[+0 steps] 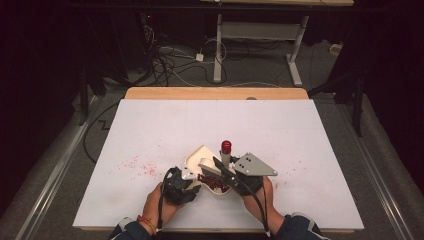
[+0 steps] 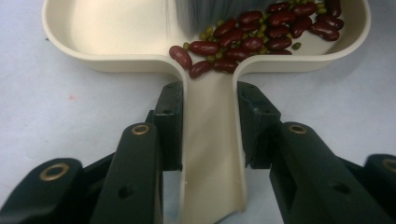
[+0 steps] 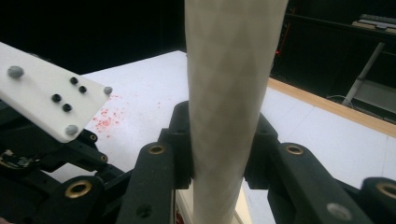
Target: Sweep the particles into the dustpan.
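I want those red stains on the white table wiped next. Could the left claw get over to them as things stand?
Probably not right away. The left claw is shut on the handle of the cream plastic dustpan holding dark red beans. The red stains lie on open white table to its left, path free.

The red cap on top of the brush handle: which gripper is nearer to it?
Right. The right gripper clamps the brush handle just below the red cap. The left gripper is farther off, shut on the dustpan handle, at the near side.
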Available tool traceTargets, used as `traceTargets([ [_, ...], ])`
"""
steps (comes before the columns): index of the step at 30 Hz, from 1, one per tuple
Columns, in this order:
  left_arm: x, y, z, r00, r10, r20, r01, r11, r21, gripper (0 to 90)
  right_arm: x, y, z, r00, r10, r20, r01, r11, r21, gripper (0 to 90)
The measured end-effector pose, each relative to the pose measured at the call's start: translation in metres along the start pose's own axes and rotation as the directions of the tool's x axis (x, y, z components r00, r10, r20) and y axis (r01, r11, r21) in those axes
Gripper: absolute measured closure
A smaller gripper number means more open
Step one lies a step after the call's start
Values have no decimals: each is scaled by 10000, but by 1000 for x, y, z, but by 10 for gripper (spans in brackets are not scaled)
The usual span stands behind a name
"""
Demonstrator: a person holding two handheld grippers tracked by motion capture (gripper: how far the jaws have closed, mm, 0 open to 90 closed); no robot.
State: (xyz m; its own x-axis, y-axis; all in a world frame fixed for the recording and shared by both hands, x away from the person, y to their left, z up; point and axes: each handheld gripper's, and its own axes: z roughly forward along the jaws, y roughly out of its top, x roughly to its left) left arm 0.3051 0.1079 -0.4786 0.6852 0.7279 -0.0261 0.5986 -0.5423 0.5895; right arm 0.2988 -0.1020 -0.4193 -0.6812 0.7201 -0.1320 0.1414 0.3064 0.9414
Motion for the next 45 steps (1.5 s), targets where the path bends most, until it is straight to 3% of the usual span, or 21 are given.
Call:
traceTargets([
  [7,6,1,1,9997,-230,-81,229,9997,-76,638,5,4,5,9997,224,-75,-225,9997,-111,703],
  [9,8,0,1,9996,-259,-87,258,9996,-99,637,5,5,6,10000,40,-80,-41,9999,-130,704],
  [14,12,0,1,9993,-346,-150,342,9992,-205,637,0,10,4,9993,372,-46,-373,9986,-368,703],
  [19,14,-2,0,9995,-144,-279,138,9997,-217,638,-12,16,-6,9983,527,-258,-543,9964,-650,703],
  [24,16,-3,0,9992,-225,-342,216,9995,-246,638,-24,20,-16,9982,529,-293,-549,9957,-749,702],
  [31,24,-3,-4,9983,-399,-422,386,9988,-315,639,-35,21,-25,9984,185,-529,-214,9982,-558,703],
  [37,33,-5,-7,9977,-575,-348,562,9977,-385,639,-50,23,-38,9977,289,-606,-318,9983,-484,703],
  [45,45,-8,-13,9972,-684,-289,667,9962,-560,639,-69,21,-60,9978,108,-656,-124,9996,-235,703],
])
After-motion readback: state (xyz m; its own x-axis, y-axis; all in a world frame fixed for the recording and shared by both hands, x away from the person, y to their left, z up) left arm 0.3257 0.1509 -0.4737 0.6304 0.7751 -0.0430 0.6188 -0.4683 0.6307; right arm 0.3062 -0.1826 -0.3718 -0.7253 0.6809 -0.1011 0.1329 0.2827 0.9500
